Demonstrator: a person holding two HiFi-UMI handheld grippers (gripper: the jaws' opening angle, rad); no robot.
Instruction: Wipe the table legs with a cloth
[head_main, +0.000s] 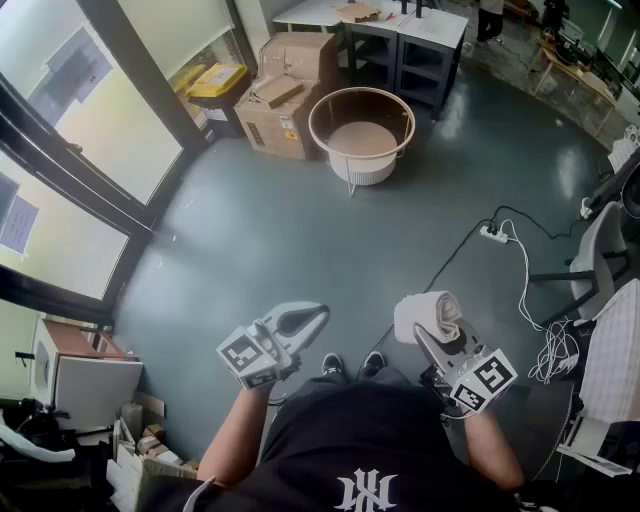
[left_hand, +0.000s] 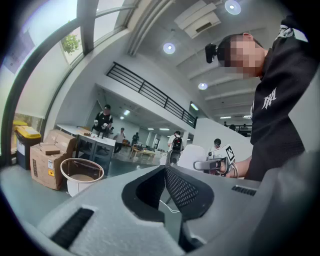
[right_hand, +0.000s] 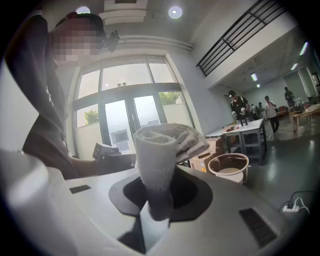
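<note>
Well, soft rolled cloth (right_hand: 161, 150) (right tool (right_hand: 159, 197)).

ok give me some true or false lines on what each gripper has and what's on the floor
1. The right gripper clamps a rolled white cloth. True.
2. The left gripper grips a cloth too. False: its jaws are together on nothing.
3. A round tub stands on the floor beside cardboard boxes. True.
4. The cloth touches a table leg. False: it is held in the air, far from the tables.
</note>
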